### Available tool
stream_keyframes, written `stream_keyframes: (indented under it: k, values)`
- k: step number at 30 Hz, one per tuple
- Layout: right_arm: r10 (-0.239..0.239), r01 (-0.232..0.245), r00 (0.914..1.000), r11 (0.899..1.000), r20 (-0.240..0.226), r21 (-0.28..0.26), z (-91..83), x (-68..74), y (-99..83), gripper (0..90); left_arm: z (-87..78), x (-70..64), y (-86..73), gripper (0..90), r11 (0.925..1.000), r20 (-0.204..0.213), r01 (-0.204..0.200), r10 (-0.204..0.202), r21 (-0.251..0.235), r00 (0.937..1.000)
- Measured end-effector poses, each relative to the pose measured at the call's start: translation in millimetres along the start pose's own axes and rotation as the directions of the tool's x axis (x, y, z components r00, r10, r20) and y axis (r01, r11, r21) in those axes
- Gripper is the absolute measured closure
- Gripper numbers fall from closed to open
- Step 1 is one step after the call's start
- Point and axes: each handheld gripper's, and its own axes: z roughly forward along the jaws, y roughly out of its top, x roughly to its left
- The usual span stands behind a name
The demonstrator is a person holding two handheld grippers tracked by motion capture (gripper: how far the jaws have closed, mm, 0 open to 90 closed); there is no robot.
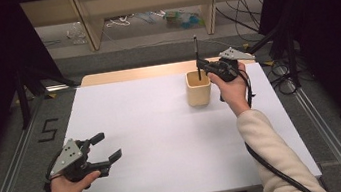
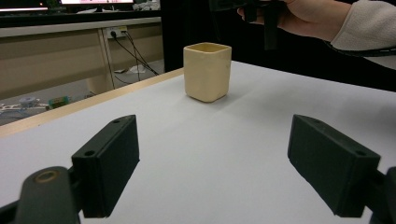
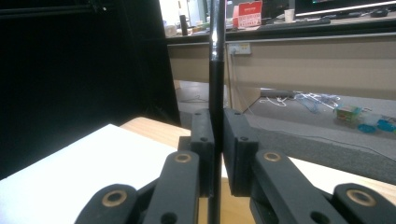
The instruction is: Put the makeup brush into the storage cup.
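Tongs point(image 1: 203, 66) in my right hand clamp a thin black pen point(image 1: 196, 52) upright, its lower end inside the cream square ceramic cup point(image 1: 198, 88). My left tongs point(image 1: 105, 147) gape apart, well nearer me than the cup, over the white table point(image 1: 165, 142).

Lab: loose cables point(image 1: 247, 12), benches point(image 3: 327, 60)

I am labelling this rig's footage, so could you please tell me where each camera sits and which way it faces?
High view: above the person's side, looking forward and down at the table; forearms, both hands show.
Left gripper view: rides the left gripper, low over the table, facing the cup; open jaws.
Right gripper view: rides the right gripper, jaws clamping an upright pen.
High and left gripper views share the cup.
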Motion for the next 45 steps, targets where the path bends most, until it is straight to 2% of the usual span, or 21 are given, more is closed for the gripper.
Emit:
stream_keyframes:
  k: [14, 16, 17, 45]
  values:
    - [-0.005, 0.005, 1.0000, 1.000, 0.005, 0.006, 4.2, -1.7, -2.5, 84.0, -0.5, -0.2, 0.3, 16.2, 1.0000, -0.004, -0.003, 0.003, 0.009, 1.0000]
    - [-0.003, 0.003, 1.0000, 1.000, 0.008, -0.008, 5.5, -1.7, -3.0, 84.0, -0.5, -0.1, 0.2, 16.2, 1.0000, -0.003, -0.002, 0.002, 0.008, 1.0000]
    - [-0.006, 0.006, 0.9999, 1.000, 0.010, 0.010, 4.8, -2.0, -2.7, 84.0, -0.5, 0.0, 0.2, 16.2, 1.0000, -0.003, -0.002, 0.002, 0.008, 1.0000]
    - [-0.007, 0.006, 0.9997, 0.999, 0.025, 0.031, 11.4, -5.3, -8.3, 84.1, -0.3, 0.2, 0.1, 16.3, 1.0000, -0.003, -0.002, 0.002, 0.007, 1.0000]
